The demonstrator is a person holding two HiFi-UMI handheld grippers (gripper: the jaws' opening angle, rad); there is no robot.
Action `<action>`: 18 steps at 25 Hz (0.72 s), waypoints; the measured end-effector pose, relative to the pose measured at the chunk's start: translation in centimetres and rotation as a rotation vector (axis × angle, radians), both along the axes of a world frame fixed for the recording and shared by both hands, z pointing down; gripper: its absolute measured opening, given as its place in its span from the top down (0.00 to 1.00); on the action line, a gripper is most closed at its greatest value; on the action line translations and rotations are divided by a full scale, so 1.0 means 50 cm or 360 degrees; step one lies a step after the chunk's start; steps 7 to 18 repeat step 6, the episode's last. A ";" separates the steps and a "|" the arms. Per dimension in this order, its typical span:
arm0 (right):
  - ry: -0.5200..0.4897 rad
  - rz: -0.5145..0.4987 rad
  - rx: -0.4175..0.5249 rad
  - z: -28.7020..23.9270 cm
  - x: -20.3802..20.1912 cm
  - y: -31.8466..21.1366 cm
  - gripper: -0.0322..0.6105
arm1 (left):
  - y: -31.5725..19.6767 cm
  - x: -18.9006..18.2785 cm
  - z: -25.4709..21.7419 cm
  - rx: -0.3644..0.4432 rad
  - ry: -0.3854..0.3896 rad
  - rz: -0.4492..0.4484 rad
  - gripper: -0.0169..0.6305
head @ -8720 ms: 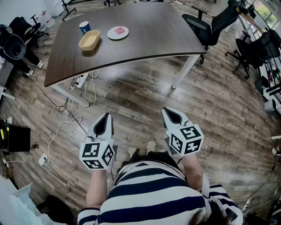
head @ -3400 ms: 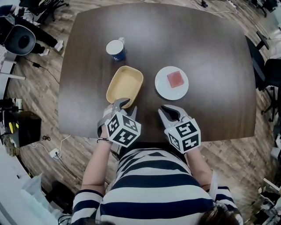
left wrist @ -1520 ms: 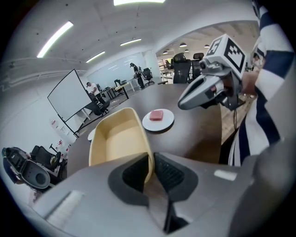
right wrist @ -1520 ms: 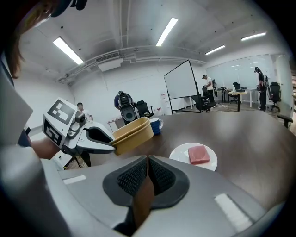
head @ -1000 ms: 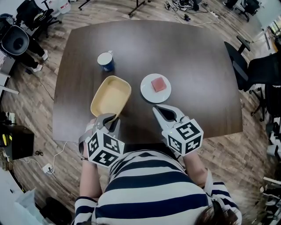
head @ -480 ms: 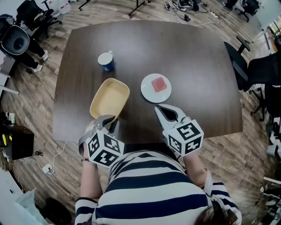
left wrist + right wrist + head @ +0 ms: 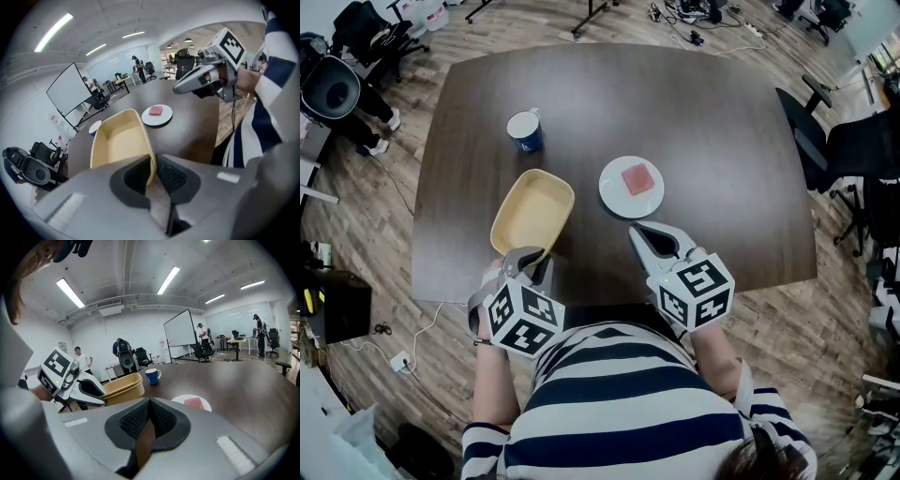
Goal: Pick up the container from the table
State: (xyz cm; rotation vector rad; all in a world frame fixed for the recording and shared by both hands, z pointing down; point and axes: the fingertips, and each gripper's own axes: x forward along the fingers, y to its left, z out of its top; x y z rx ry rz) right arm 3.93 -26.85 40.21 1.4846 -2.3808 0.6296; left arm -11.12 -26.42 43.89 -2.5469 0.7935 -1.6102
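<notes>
The container [image 7: 532,214] is a shallow tan tray on the dark table [image 7: 712,141], near its front edge. My left gripper [image 7: 536,257] is shut on the tray's near rim; in the left gripper view the rim [image 7: 151,165] runs between the closed jaws and the container [image 7: 119,140] stretches away from them. Whether its base is off the table I cannot tell. My right gripper [image 7: 653,240] hovers shut and holds nothing, to the right of the tray. The right gripper view shows the container [image 7: 123,389] with the left gripper [image 7: 86,393] on it.
A blue cup [image 7: 525,129] stands behind the container. A white plate [image 7: 631,187] with a pink block [image 7: 635,177] lies to its right, just ahead of my right gripper. Office chairs [image 7: 848,141] stand to the right of the table and cables lie on the wooden floor [image 7: 356,234].
The container has shifted slightly to the left in my left gripper's hold. The right gripper has stayed almost still.
</notes>
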 end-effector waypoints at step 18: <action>0.0007 0.0006 -0.0012 0.005 0.004 -0.005 0.96 | -0.005 -0.002 0.006 0.0002 -0.0014 -0.0001 0.97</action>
